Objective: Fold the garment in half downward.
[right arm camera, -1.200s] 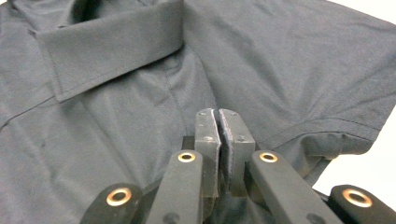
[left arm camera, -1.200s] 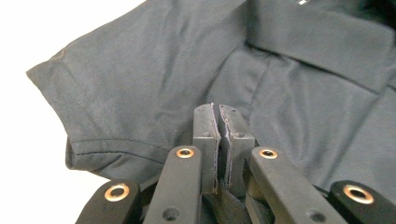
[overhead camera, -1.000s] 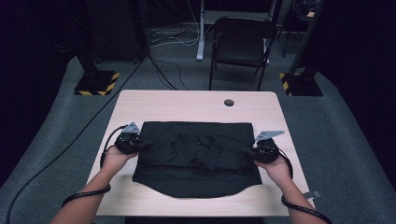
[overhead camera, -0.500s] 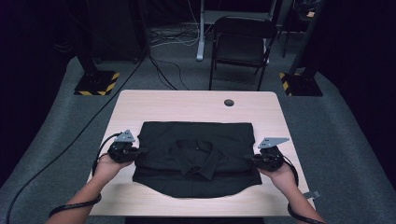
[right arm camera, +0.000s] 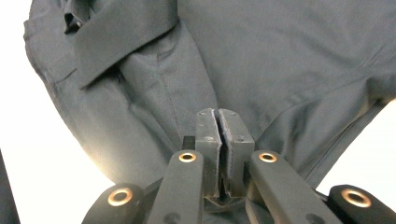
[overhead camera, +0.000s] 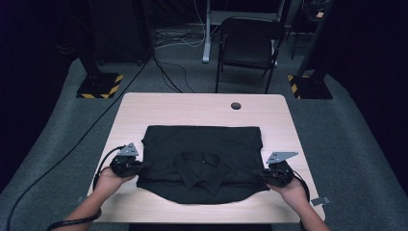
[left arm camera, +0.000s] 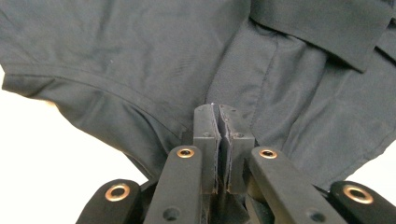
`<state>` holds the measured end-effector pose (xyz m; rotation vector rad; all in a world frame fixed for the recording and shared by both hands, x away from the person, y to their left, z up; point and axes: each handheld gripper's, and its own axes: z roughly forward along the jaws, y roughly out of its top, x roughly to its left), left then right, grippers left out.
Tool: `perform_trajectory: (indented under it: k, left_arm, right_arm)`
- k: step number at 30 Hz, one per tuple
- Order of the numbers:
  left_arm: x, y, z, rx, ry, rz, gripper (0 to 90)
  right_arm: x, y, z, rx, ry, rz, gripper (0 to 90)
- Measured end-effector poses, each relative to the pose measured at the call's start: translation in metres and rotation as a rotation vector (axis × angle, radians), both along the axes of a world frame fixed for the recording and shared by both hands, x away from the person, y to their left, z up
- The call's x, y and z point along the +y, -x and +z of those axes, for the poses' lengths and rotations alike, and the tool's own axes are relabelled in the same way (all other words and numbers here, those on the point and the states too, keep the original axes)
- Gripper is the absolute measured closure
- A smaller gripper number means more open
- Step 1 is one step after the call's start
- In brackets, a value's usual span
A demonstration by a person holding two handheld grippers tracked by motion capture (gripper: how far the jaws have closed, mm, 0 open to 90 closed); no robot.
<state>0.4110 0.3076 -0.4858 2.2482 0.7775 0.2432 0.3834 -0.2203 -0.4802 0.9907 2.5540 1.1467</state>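
The left gripper (overhead camera: 137,165) and right gripper (overhead camera: 262,174) each have jaws clamped on a side of the black shirt (overhead camera: 202,161), keeping it taut on the desk (overhead camera: 192,108) for folding.

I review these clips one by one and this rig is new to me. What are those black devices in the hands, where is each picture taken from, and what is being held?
A person holds a hand-held two-jaw tool in each hand. The high view looks down on the table; the left gripper and right gripper flank a black collared shirt lying folded on it, collar toward the person. The other two pictures come from cameras riding on the tools, looking along their jaws. In both, the jaws are shut, pinching the shirt's fabric at its side edges. Beyond the table stands a folding chair.
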Motion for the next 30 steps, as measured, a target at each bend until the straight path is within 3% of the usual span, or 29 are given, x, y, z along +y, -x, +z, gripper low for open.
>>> perform_trajectory:
  k: [10,23,25,30]
  left_arm:
    - [0.001,0.007,-0.015,0.025,-0.007,0.001,85.6]
    - [0.001,0.011,-0.027,0.019,-0.027,0.025,79.8]
    - [0.000,0.011,-0.027,0.017,-0.033,0.022,75.8]
    - [-0.003,0.008,-0.025,0.011,-0.027,0.039,63.7]
  right_arm:
    - [0.000,0.006,-0.018,0.035,0.017,-0.008,87.1]
    - [0.000,0.009,-0.032,0.044,-0.001,-0.055,86.3]
    - [0.001,0.009,-0.033,0.045,-0.003,-0.058,84.8]
    - [0.004,0.008,-0.035,0.041,-0.014,-0.081,68.6]
